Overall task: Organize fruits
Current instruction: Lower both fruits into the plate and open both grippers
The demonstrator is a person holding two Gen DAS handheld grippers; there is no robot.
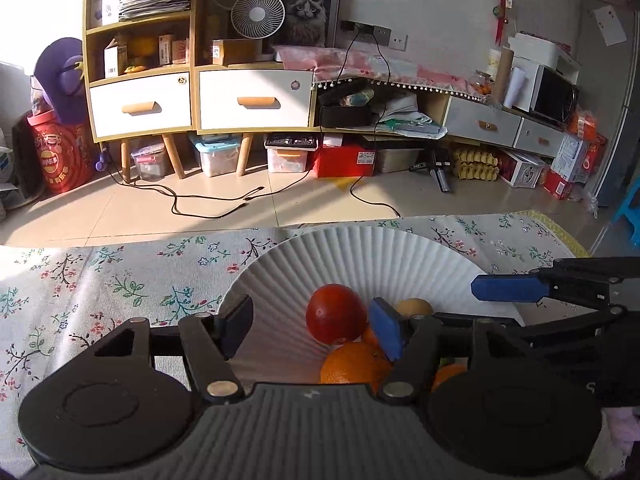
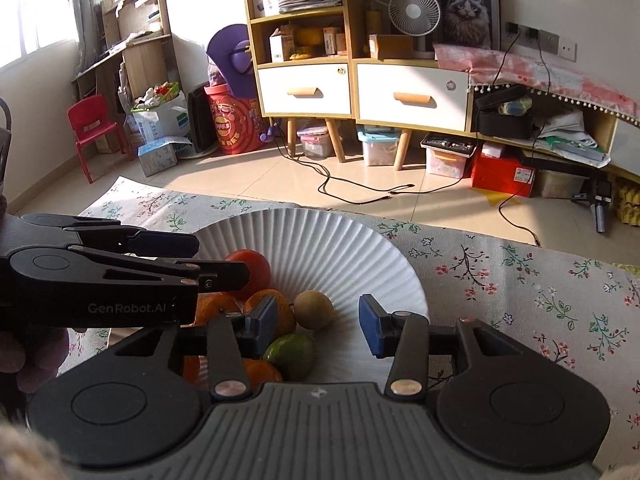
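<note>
We judged the task close to finished: every fruit we could see lay in the plate, and no fruit showed on the cloth around it, though the gripper bodies hid the near strip of desk, so we could not rule out a stray piece there. Nearest us, the left gripper stood with its jaws apart and nothing pressed between them; its blue pad sat just in front of the oranges. The right gripper was likewise open and empty, with a bare stretch of plate showing between its pads. Both were matte black plastic with hard angular links and ribbed grey housings. Just beyond the right gripper's fingers lay a lime, smooth and glossy green, beside dimpled, waxy oranges clustered toward the left of the plate. A little further in sat a small round brown fruit, dull and rough-looking, and behind the heap a red fruit, smooth and shiny, which we could not name with confidence. The plate itself was white, broad and shallow, with fine radial pleats like a paper fan. It rested on a woven cloth printed with small flowers and twigs. Beyond the desk edge the tiled floor shone, crossed by black cables.
</note>
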